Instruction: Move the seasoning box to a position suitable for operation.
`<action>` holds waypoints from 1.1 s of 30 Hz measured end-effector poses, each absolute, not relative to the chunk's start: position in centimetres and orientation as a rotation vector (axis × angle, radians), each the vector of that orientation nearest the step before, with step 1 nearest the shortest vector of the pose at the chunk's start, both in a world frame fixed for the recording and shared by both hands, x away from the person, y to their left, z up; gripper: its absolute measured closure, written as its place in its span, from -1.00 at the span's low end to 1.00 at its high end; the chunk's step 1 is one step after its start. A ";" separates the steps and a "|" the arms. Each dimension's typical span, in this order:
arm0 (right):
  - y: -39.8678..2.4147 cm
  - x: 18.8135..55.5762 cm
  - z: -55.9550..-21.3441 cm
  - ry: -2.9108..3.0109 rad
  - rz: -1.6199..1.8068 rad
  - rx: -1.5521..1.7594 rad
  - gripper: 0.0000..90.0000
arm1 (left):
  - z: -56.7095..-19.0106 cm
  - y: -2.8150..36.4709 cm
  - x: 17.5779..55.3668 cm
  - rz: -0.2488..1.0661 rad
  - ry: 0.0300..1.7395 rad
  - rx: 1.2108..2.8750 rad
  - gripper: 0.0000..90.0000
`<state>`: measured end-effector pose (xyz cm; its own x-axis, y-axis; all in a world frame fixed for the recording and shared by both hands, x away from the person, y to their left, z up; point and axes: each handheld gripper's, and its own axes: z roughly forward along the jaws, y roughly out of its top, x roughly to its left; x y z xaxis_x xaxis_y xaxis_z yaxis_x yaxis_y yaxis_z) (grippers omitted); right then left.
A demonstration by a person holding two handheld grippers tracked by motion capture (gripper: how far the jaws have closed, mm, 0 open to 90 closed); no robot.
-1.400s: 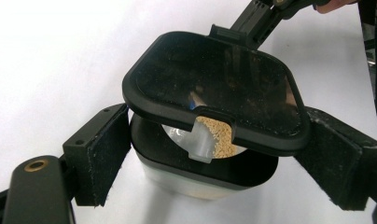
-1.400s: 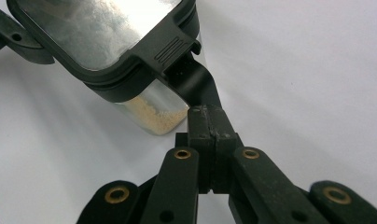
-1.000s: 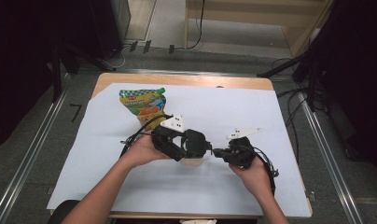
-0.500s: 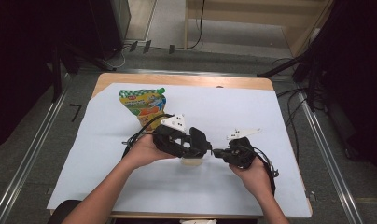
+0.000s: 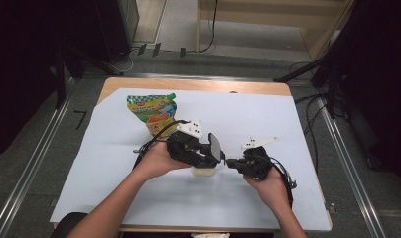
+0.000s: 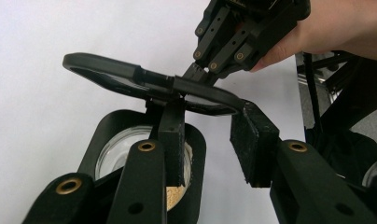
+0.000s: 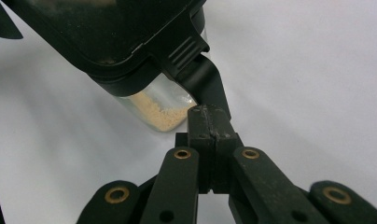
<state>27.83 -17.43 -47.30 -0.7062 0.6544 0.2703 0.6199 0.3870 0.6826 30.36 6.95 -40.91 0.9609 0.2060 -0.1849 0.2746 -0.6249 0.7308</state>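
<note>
The clear jar [image 5: 204,171] sat mid-worktop [image 5: 298,124]. The right gripper [image 5: 232,162], from three o'clock, pinched the lid's tab [image 7: 203,77]; the left gripper's [image 6: 210,140] spread fingers straddled the jar.

You're working in a lab-style recording bay, not a home: a wooden table [image 5: 198,85] under a white sheet [image 5: 268,124], ahead of your jaws, metal floor rails [image 5: 27,166] flanking both sides, cables [image 5: 208,29] trailing across grey flooring beyond, dark equipment stands [image 5: 332,69] and black drapes closing in around you
</note>
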 end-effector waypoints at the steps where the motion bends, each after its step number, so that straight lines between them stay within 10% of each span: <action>1: -17.4 27.8 -47.3 2.580 1.246 1.184 1.00 | -40.9 6.9 30.4 -0.110 0.334 2.266 0.50; 33: -18.1 28.7 -47.0 2.512 1.254 1.217 1.00 | -41.1 4.2 32.8 -0.301 0.400 2.269 0.64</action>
<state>28.69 -18.12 -46.98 -0.6810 0.6850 0.2587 0.6184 0.3489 0.7042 32.84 4.25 -41.10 0.9218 0.1882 -0.3388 0.3775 -0.6336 0.6752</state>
